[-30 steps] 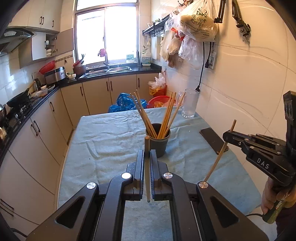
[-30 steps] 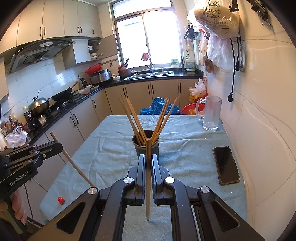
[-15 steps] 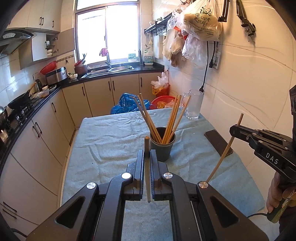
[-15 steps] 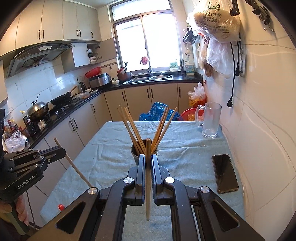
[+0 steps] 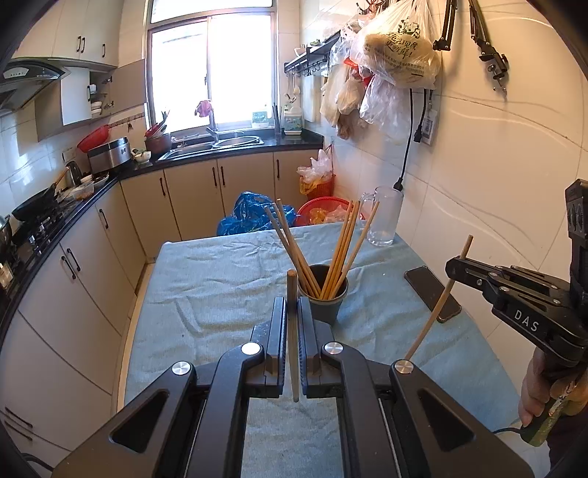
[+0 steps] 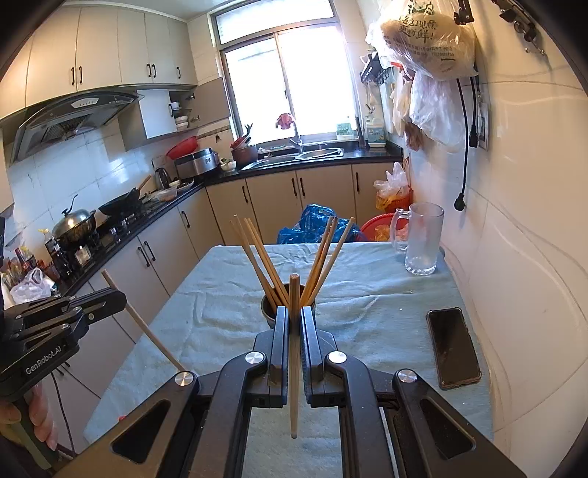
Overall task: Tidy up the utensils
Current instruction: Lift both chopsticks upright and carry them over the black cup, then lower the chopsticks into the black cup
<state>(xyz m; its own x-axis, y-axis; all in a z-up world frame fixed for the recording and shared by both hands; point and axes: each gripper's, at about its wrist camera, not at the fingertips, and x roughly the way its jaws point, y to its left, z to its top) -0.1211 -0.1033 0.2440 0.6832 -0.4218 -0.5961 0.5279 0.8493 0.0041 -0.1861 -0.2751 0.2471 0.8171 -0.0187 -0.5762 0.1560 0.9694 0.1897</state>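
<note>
A dark grey cup with several wooden chopsticks stands mid-table on the teal cloth; it shows in the right wrist view too. My left gripper is shut on one chopstick, held above the cloth just left of the cup; it also shows in the right wrist view. My right gripper is shut on another chopstick, in line with the cup; it also shows in the left wrist view, right of the cup.
A black phone lies on the cloth near the right wall. A glass mug stands at the far right corner. The table's left edge drops to the aisle and counter cabinets. Bags hang on the wall.
Both grippers, each still shut on its chopstick, have risen and drawn back a little; the cup now sits lower and to the right in the left wrist view.
</note>
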